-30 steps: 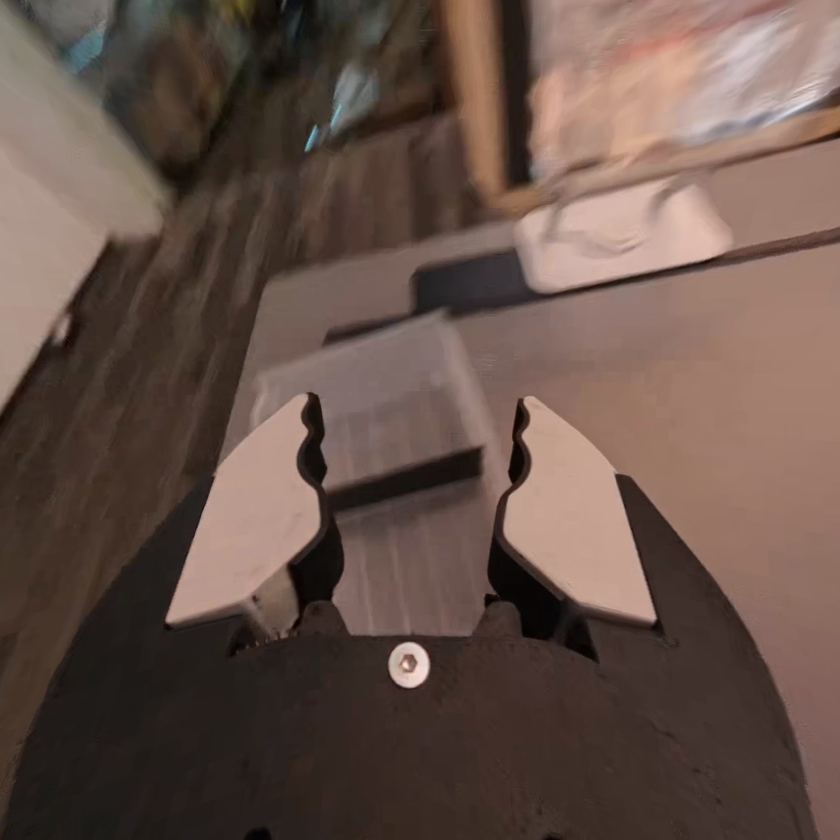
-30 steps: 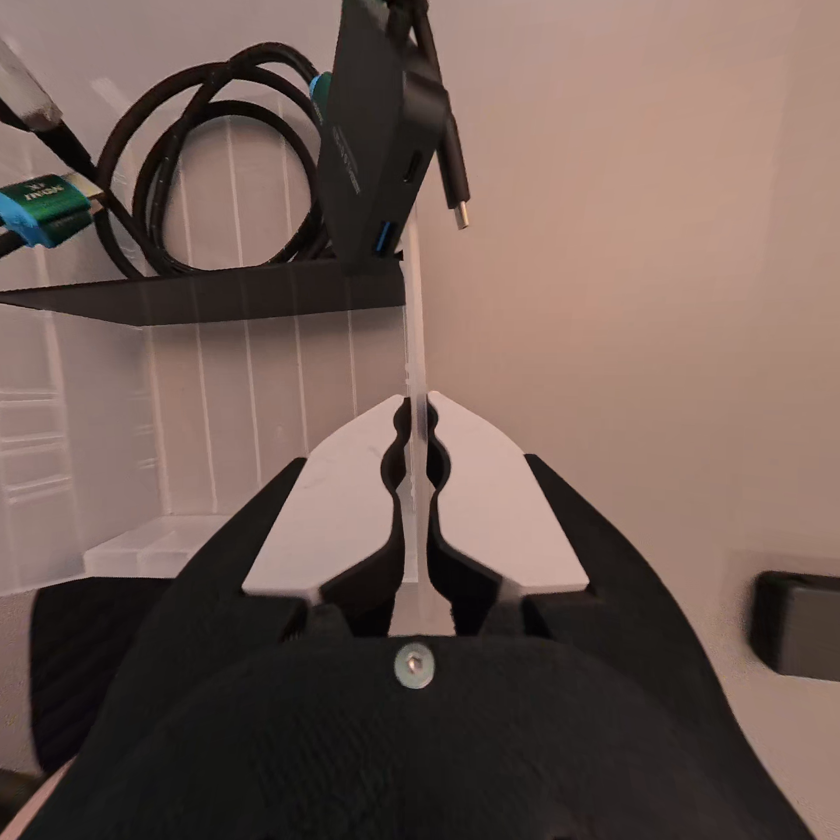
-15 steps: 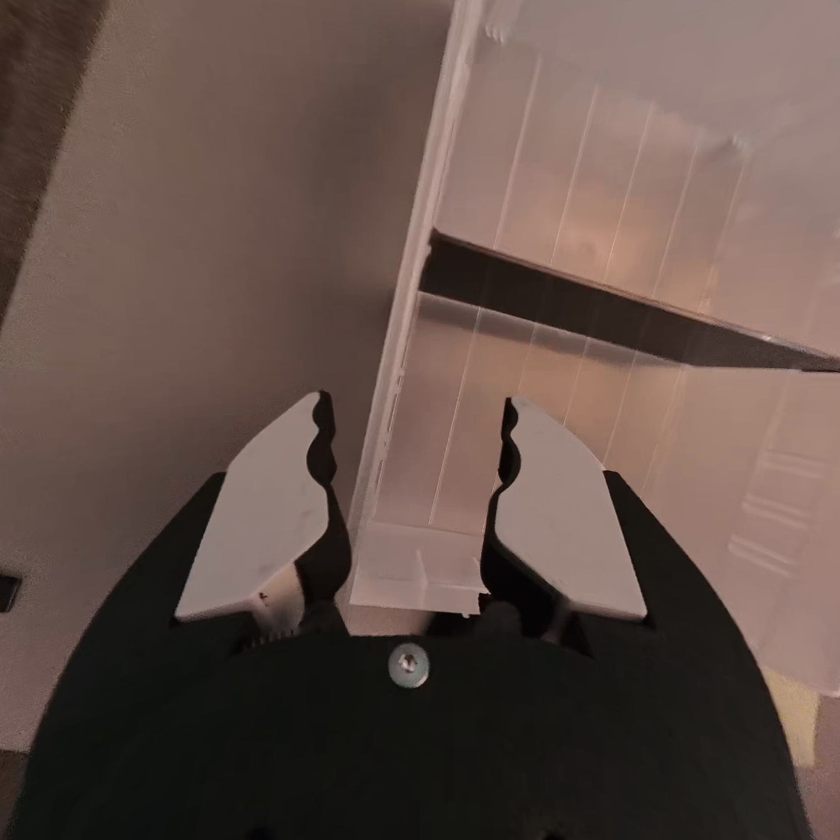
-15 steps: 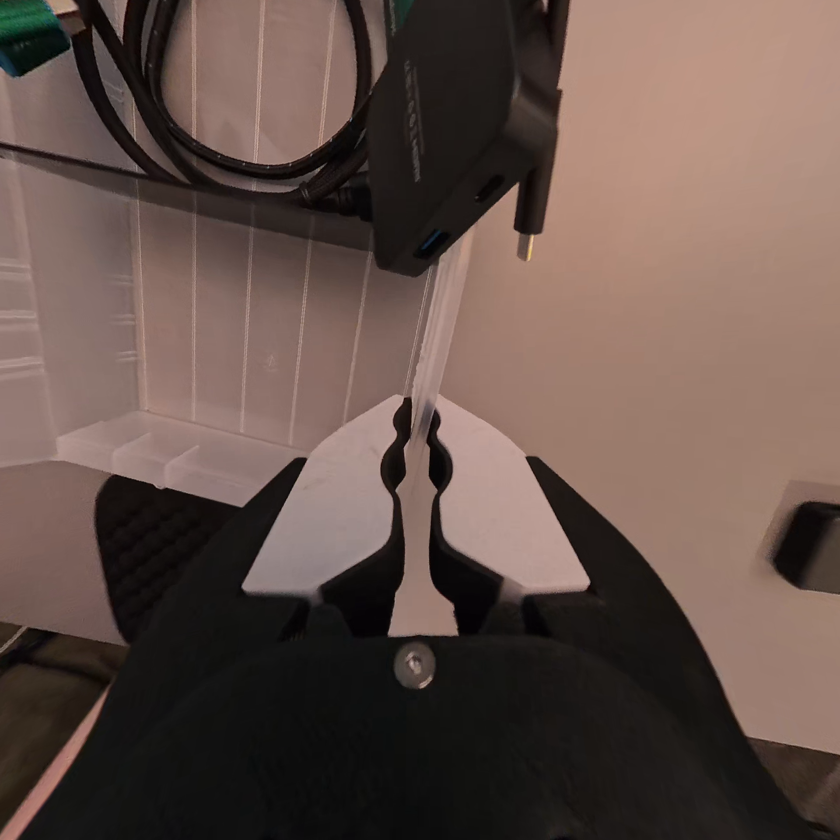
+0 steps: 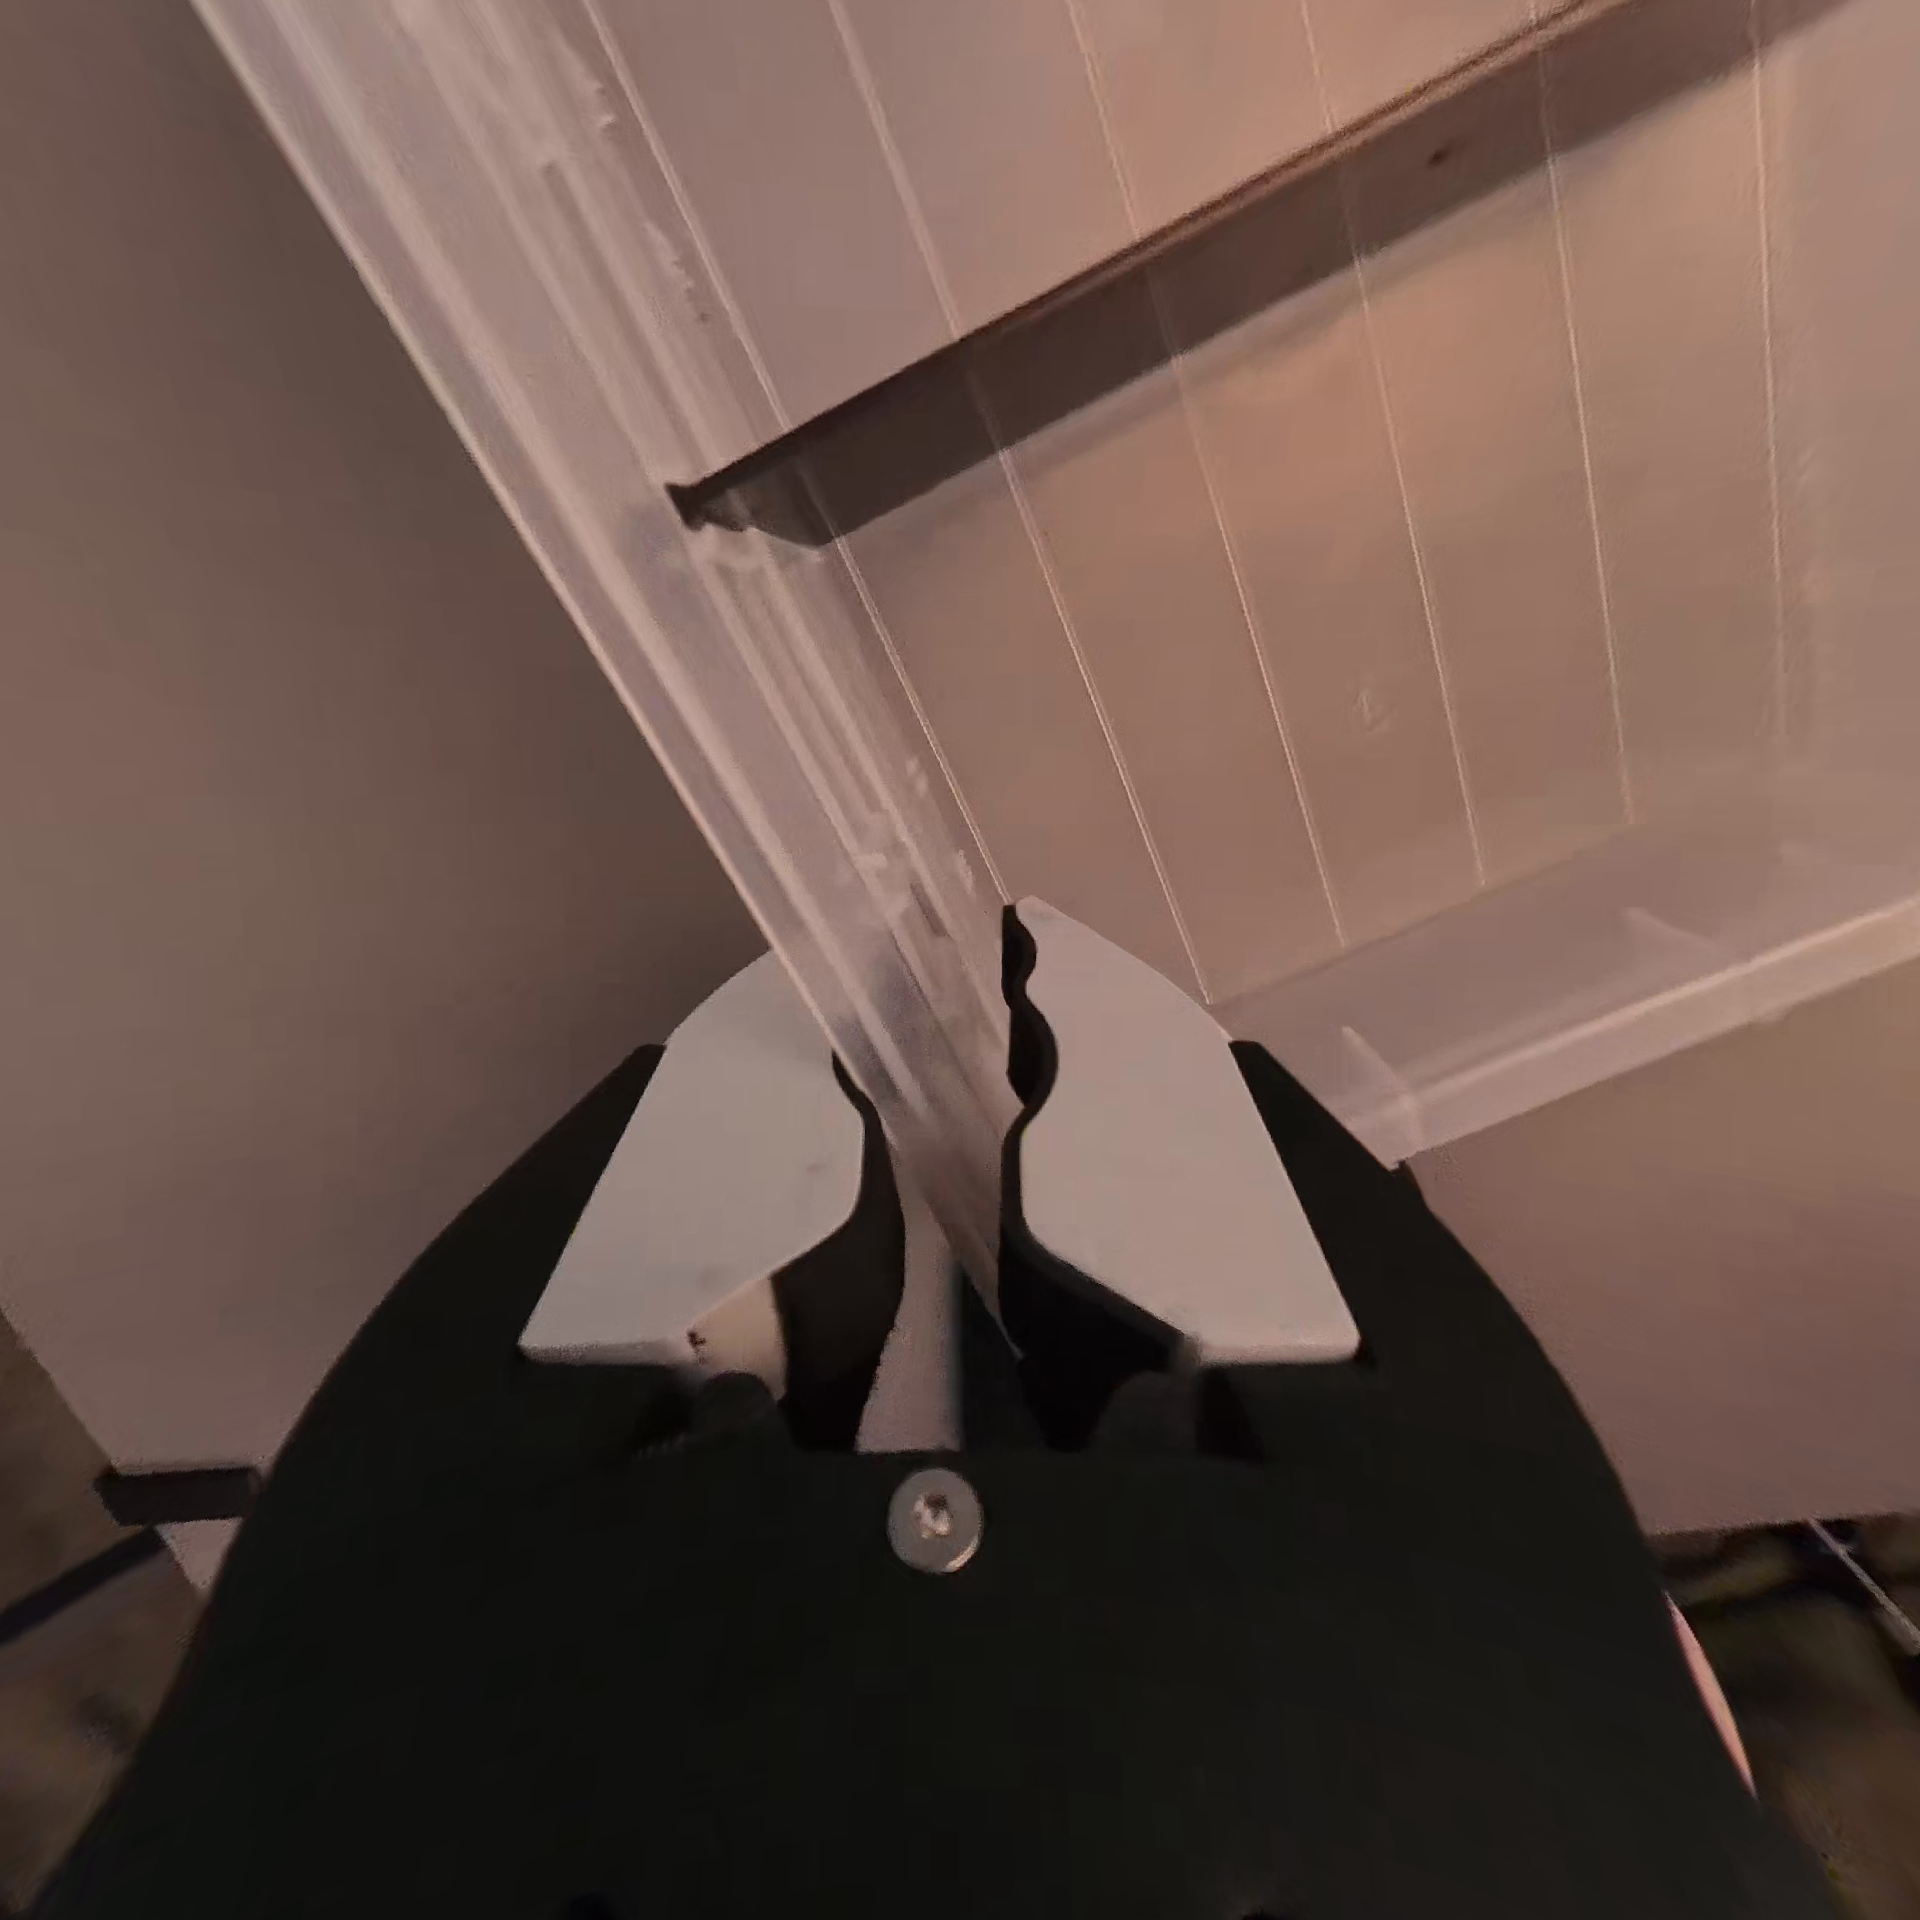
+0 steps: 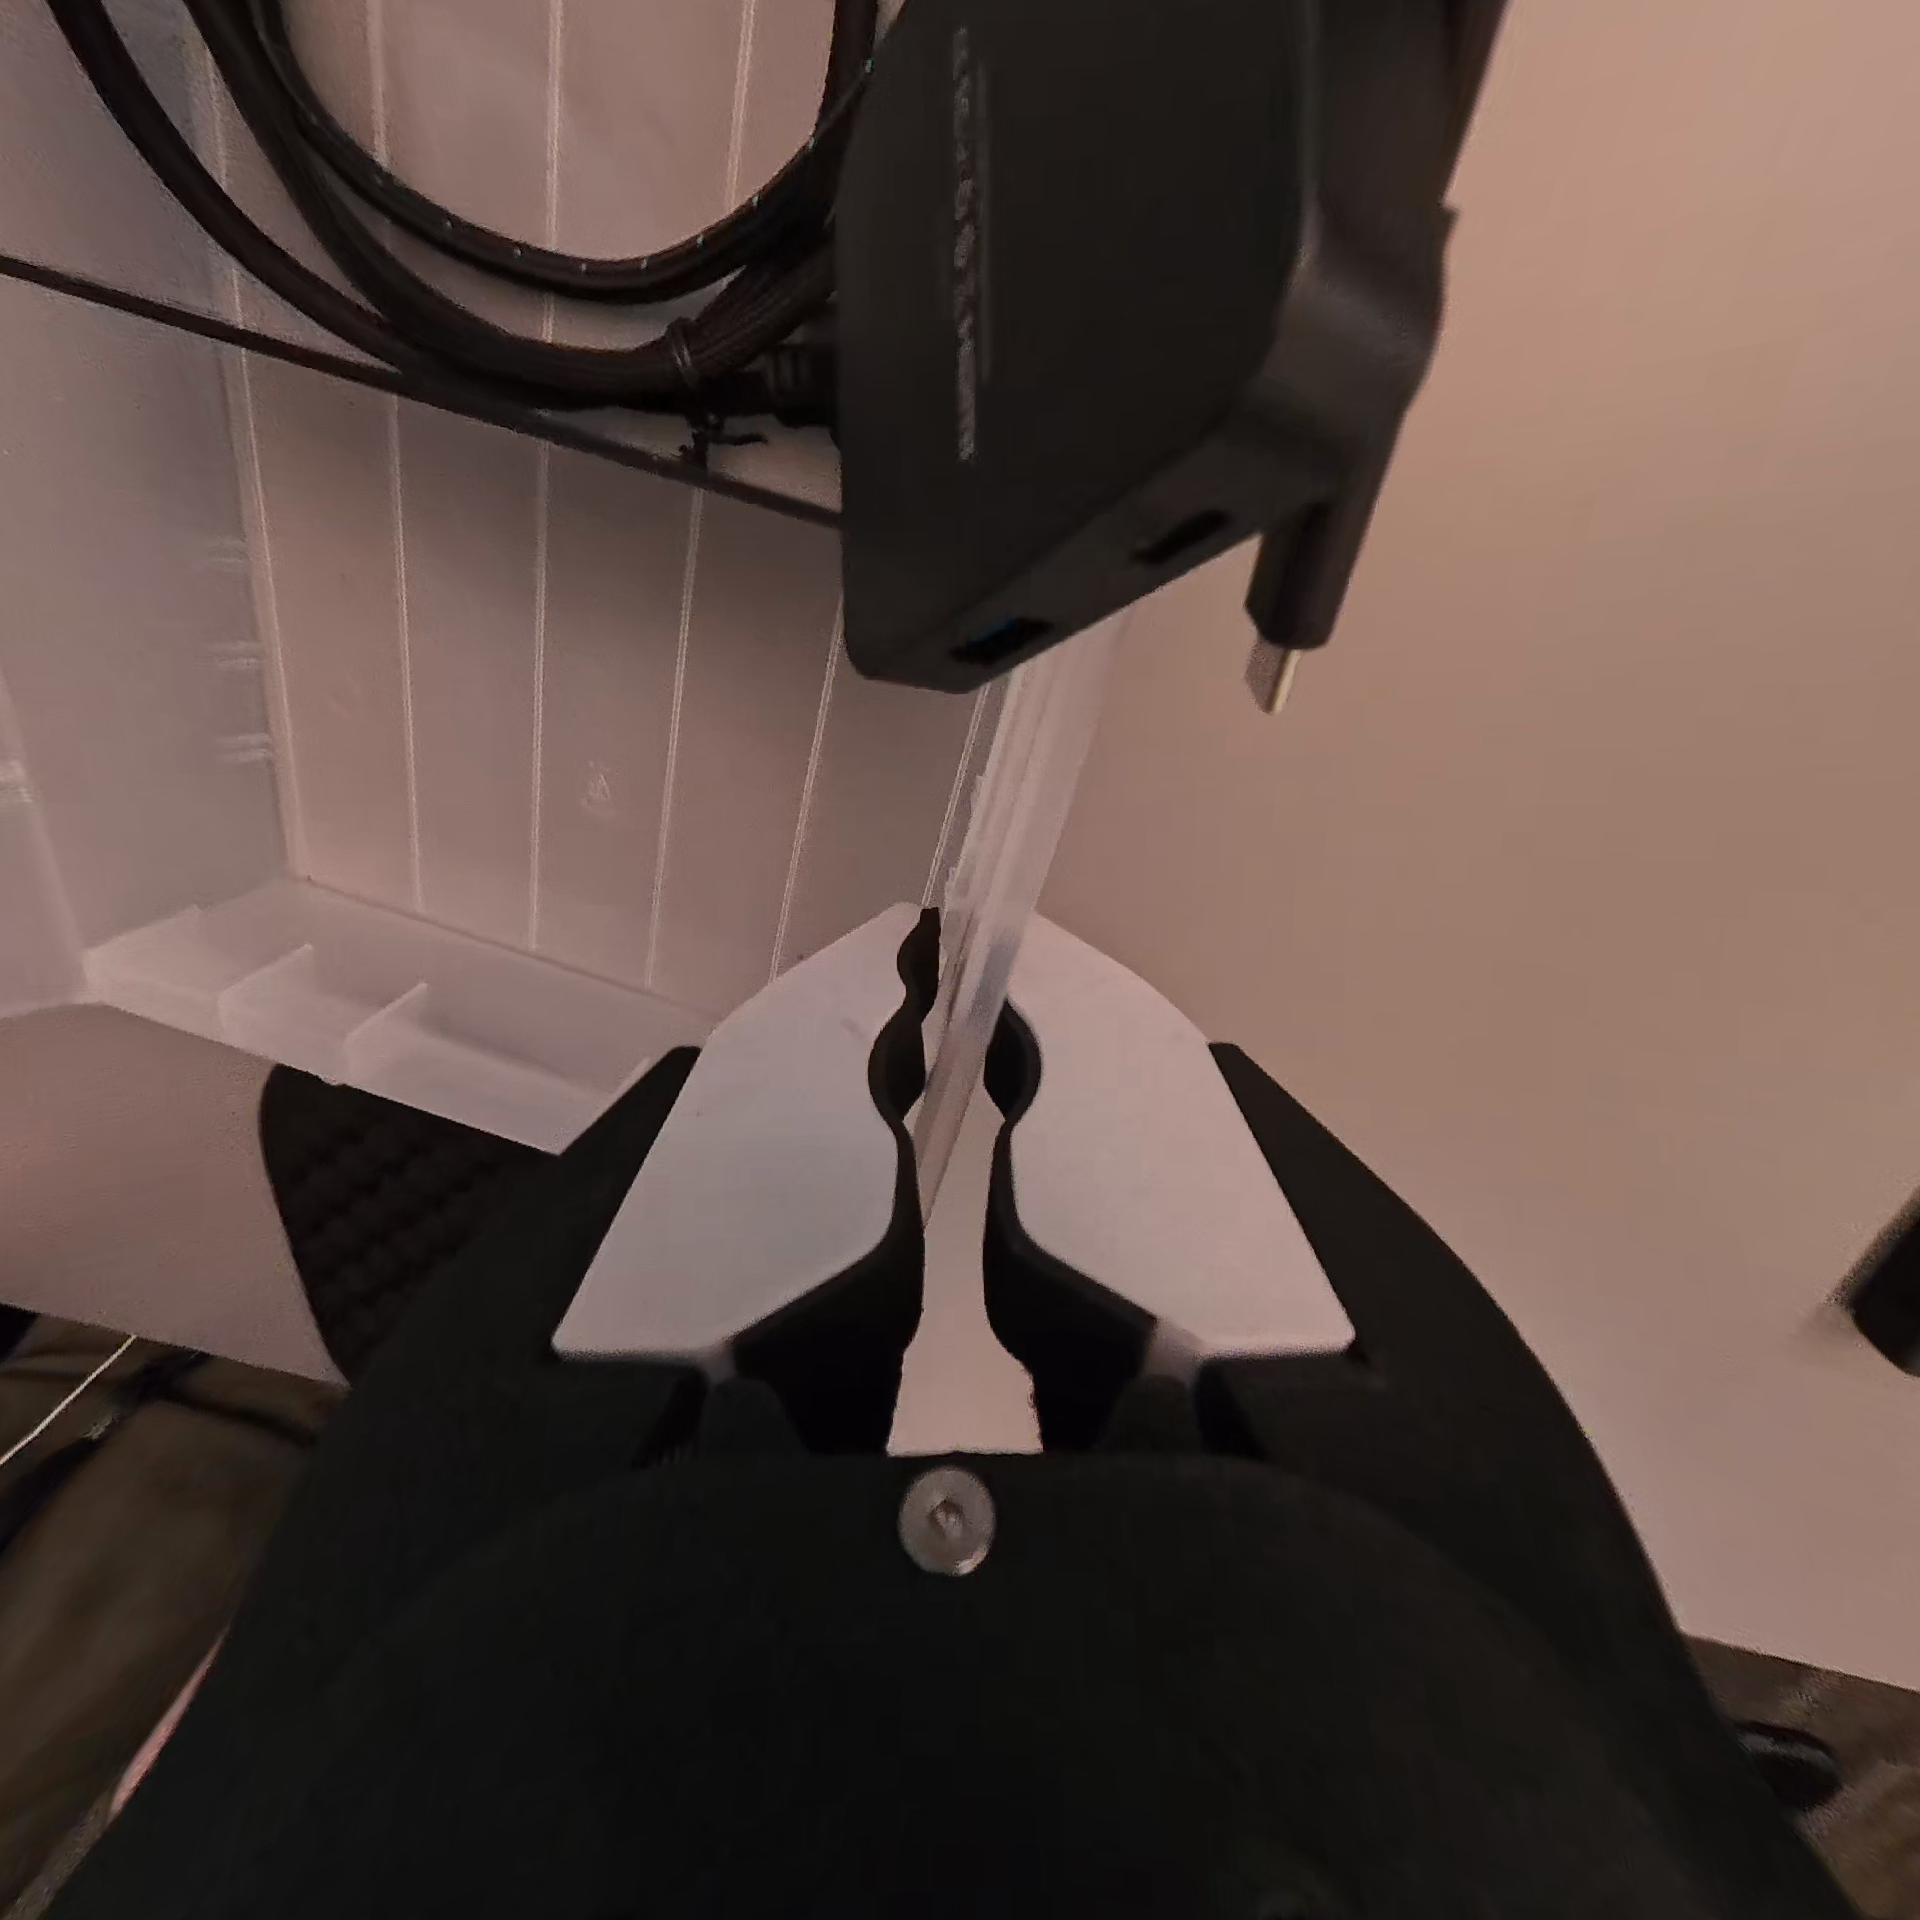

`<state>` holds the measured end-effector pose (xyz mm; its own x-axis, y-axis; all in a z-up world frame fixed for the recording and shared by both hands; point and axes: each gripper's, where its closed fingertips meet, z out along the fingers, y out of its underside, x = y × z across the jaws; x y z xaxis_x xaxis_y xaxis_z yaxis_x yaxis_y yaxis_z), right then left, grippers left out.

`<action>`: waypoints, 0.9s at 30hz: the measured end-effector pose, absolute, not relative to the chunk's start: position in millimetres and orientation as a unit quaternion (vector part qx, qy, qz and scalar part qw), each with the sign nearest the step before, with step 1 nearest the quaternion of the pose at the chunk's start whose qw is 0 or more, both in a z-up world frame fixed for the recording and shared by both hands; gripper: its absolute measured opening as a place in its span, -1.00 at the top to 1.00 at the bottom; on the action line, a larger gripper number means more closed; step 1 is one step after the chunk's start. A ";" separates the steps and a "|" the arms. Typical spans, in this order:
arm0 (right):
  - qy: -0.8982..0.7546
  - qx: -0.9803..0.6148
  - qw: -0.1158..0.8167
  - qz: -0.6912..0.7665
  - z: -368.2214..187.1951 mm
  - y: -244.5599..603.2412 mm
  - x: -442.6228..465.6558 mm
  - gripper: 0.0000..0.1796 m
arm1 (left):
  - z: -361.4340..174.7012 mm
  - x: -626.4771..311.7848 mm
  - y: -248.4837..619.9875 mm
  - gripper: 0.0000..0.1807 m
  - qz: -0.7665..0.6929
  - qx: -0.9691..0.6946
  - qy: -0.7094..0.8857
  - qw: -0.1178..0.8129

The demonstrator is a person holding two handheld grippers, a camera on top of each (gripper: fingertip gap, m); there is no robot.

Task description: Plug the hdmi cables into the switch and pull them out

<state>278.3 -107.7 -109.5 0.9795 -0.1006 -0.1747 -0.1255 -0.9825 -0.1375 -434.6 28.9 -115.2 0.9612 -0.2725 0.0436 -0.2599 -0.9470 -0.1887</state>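
Atop the clear bin, beyond the right gripper pinching its wall, sits the switch; the left gripper clamps the opposite wall.

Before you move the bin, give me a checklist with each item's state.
1. Right gripper clamped on the bin wall: ok.
2. Left gripper closed on the opposite wall: ok.
3. Switch lying fully inside the bin: not ok, it sits over the right wall.
4. Loose plug secured: not ok, it dangles beside the switch.
5. Cables coiled inside the bin: ok.
6. Cables plugged into the switch: cannot tell.
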 end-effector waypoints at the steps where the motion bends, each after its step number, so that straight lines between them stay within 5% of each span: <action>1: 0.054 -0.993 0.065 0.081 -109.4 -107.5 275.3 0.92 | -115.2 -425.5 29.1 0.83 -0.038 -0.984 0.154 0.086; 22: -0.075 -0.992 -0.014 0.101 -106.2 -82.4 174.8 0.82 | -115.5 -318.3 11.1 0.72 -0.010 -0.943 0.333 -0.014; 27: -0.037 -0.994 0.078 0.062 -68.6 -71.8 185.5 0.64 | -99.0 -316.8 10.6 0.63 -0.047 -0.948 0.315 0.020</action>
